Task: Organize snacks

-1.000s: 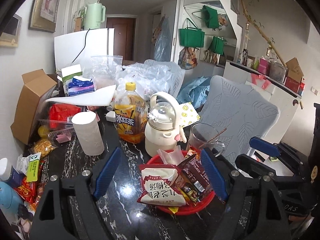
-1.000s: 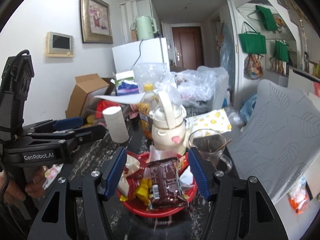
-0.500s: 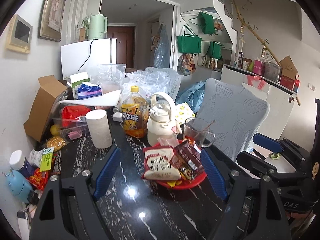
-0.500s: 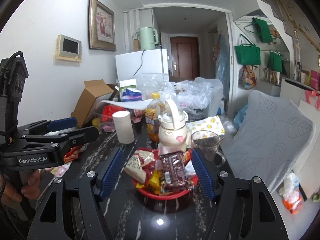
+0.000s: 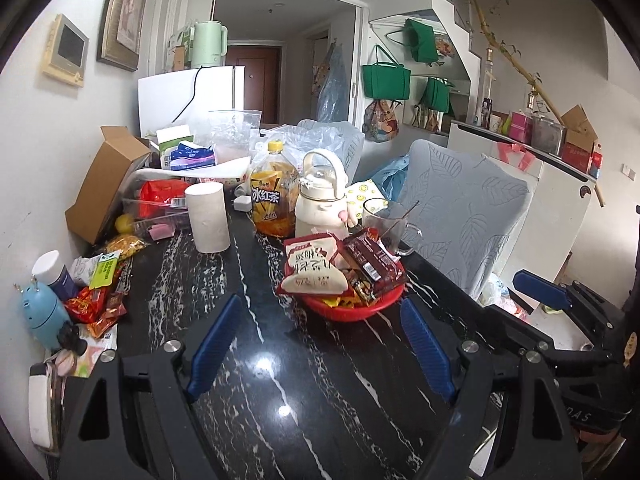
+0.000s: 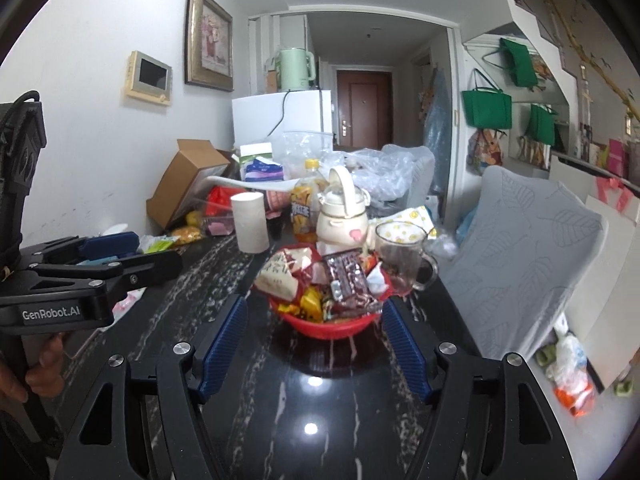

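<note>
A red bowl heaped with snacks stands mid-table on the black marble top. On the heap lie a white snack bag and a brown chocolate pack. My left gripper is open and empty, short of the bowl on its near side. My right gripper is also open and empty, with the bowl and the chocolate pack just beyond its fingertips. Loose red snack wrappers and a green-labelled packet lie at the table's left edge.
Behind the bowl stand a paper roll, an iced-tea bottle, a cream kettle and a glass mug. A cardboard box leans at the wall. A grey chair is on the right. A blue gadget sits near left.
Both grippers have drawn back from the bowl, which now looks smaller and farther off, with more bare table before it. The right jaws stand slightly wider.
</note>
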A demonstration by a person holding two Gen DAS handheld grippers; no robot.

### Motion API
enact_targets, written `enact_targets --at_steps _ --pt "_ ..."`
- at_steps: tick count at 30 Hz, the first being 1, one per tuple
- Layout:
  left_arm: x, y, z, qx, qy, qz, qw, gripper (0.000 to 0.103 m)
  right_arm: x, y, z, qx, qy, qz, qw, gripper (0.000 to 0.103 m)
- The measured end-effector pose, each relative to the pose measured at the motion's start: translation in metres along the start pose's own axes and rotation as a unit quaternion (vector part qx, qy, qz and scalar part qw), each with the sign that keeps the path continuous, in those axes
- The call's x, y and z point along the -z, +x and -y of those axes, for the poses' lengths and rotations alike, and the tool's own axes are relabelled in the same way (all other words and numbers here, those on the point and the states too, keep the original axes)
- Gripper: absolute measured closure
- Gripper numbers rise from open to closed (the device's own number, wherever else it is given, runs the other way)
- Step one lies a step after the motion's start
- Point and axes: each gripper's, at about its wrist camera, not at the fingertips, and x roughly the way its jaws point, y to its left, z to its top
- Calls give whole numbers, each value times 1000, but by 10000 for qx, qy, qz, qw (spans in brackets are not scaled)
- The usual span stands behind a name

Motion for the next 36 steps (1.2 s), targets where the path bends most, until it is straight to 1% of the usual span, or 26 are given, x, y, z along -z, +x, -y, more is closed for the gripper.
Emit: enact_targets --at_steps 3,7,9,15,22,28,36 --pt "10 -8 5 3 -3 -1 10000 22 8 -9 3 34 109 -24 9999 32" --pt "21 -14 12 -178 46 45 9998 22 15 -17 9 59 172 -74 9998 32" --pt "23 -14 13 -110 73 48 9999 22 16 -16 11 84 182 -116 9997 32" --pt "17 -14 12 -101 97 102 9999 22 16 -15 10 207 145 -135 9996 32" --pt "20 -13 15 -91 175 183 9996 22 21 -16 7 268 81 -144 9995 32" --pt "24 -10 10 -57 49 104 9999 22 24 -16 5 291 29 -190 9994 30" --pt "27 -7 9 -37 29 73 10000 22 23 -19 3 286 -24 -174 9994 30"
